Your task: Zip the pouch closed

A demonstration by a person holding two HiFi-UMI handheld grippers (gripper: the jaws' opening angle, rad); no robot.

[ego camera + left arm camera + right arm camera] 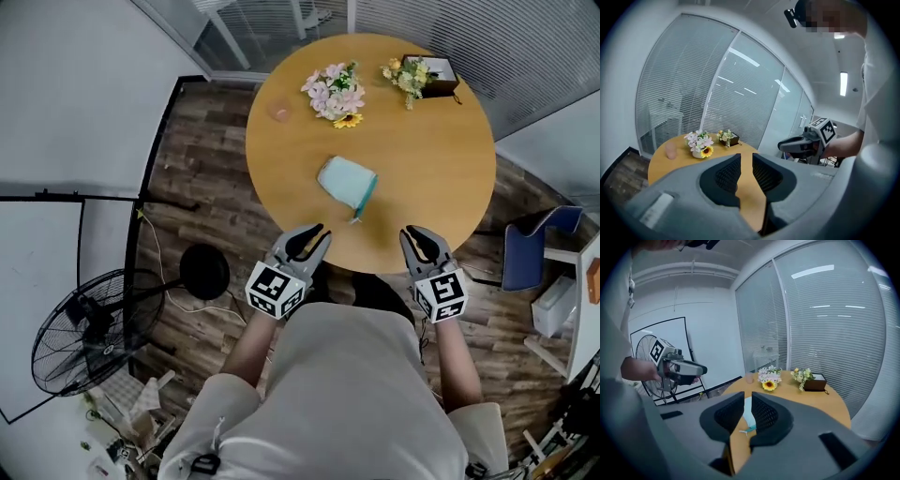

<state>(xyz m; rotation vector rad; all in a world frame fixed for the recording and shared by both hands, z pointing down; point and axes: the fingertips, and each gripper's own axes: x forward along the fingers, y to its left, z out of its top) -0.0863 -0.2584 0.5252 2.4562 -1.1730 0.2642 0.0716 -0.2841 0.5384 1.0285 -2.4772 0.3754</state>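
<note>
A pale blue pouch (345,181) with a teal zip edge lies flat near the middle of the round wooden table (441,169); its zip pull points toward me. Both grippers hover at the table's near edge, short of the pouch and holding nothing. My left gripper (306,243) is to the pouch's near left, its jaws a narrow gap apart (746,161). My right gripper (421,245) is to the near right, also narrowly open (747,398). The right gripper view shows the pouch (748,411) through the gap. The left gripper view shows only bare table between the jaws.
A pink bouquet with a sunflower (335,94), a small pink cup (279,112) and a dark box with yellow flowers (427,73) stand at the table's far side. On the floor are a fan (84,328) at left and a blue chair (539,246) at right.
</note>
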